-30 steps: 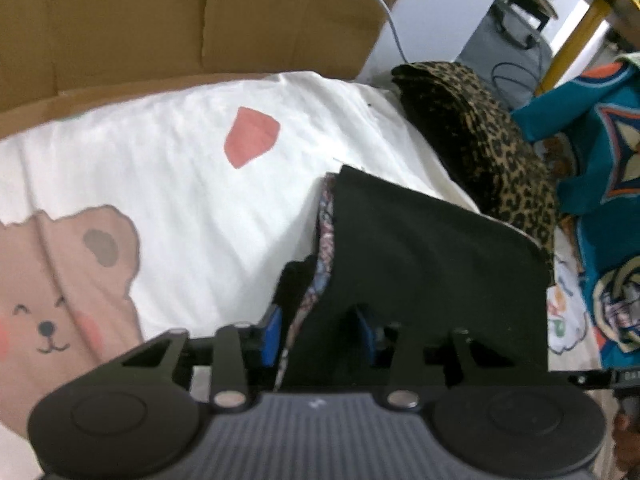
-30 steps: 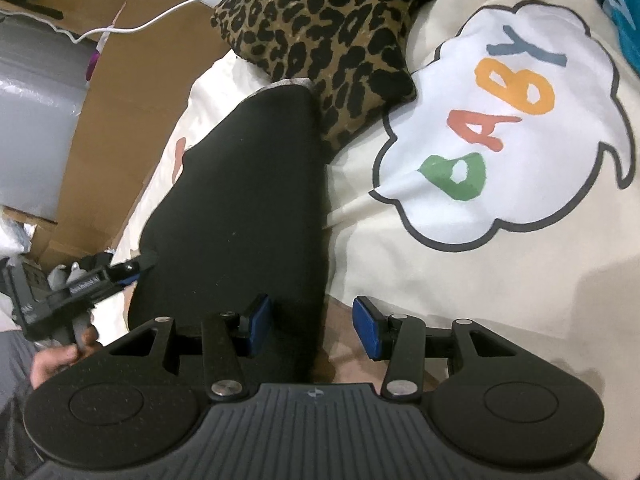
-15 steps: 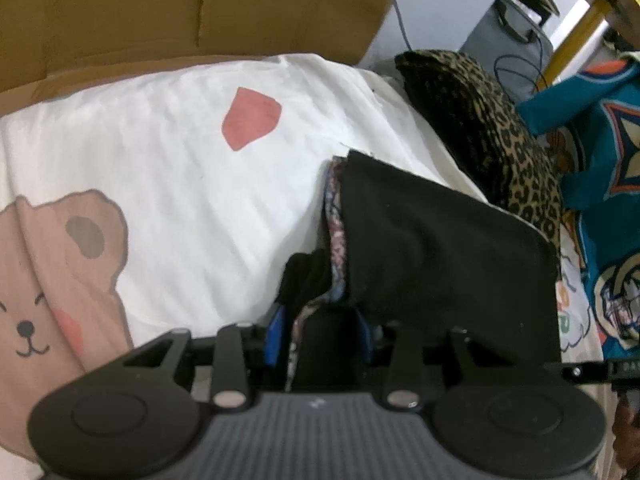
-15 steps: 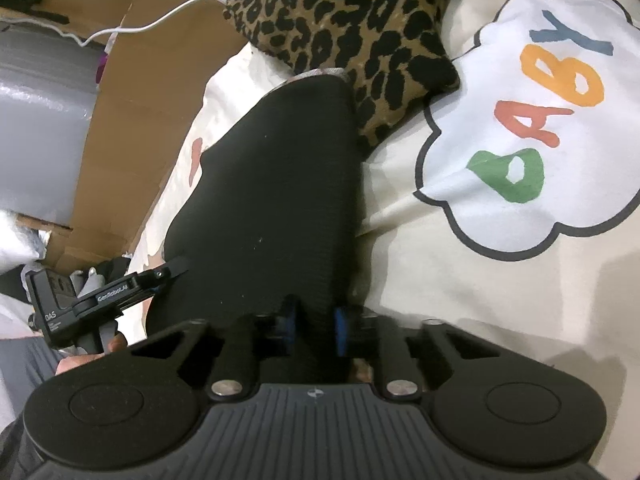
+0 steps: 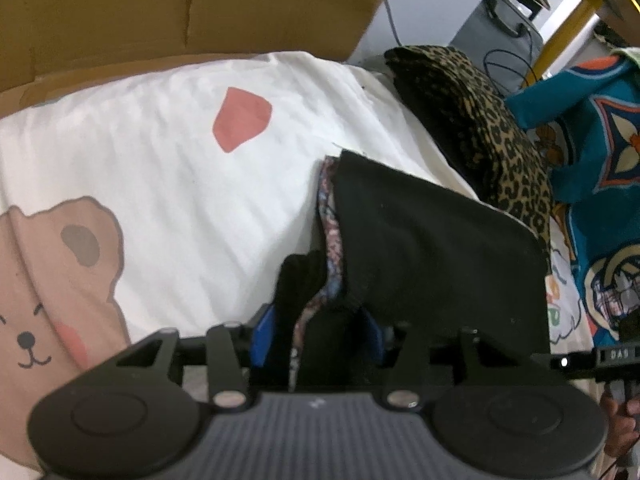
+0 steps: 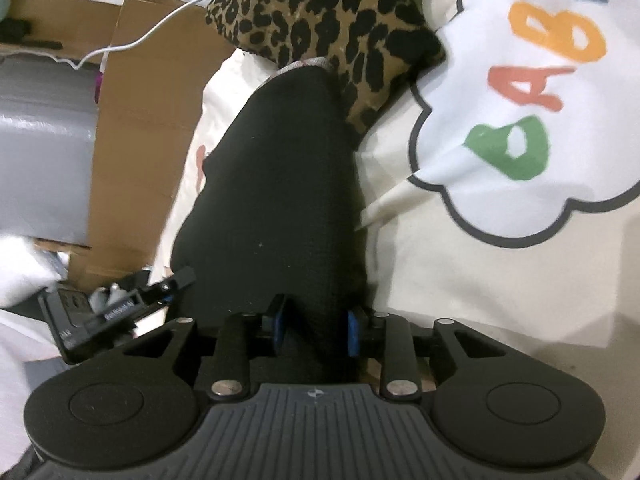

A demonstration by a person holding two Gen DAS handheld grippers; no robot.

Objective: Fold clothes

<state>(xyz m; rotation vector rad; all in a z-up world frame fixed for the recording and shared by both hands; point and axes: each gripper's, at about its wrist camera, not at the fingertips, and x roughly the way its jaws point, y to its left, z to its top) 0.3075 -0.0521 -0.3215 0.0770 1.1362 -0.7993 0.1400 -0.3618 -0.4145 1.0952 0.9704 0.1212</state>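
1. Two grippers work one black garment [image 5: 432, 248], folded on the bear-print sheet [image 5: 160, 168], its far edge touching the leopard-print pile [image 5: 480, 128].
2. Teal printed clothes [image 5: 592, 128] lie beyond the leopard pile; cardboard [image 5: 160, 12] stands behind the sheet, a white cable [image 6: 132, 44] across it.
3. Right gripper [image 6: 316, 330]: half a second back its jaws were pinched nearly together on the near hem; now they are opening, cloth between them.
4. Left gripper [image 5: 316, 332]: jaws opening too, wider than a second ago, with bunched black cloth and patterned lining [image 5: 330, 216] between.
5. Judgement: this fold is being released; smoothing or stacking likely next.
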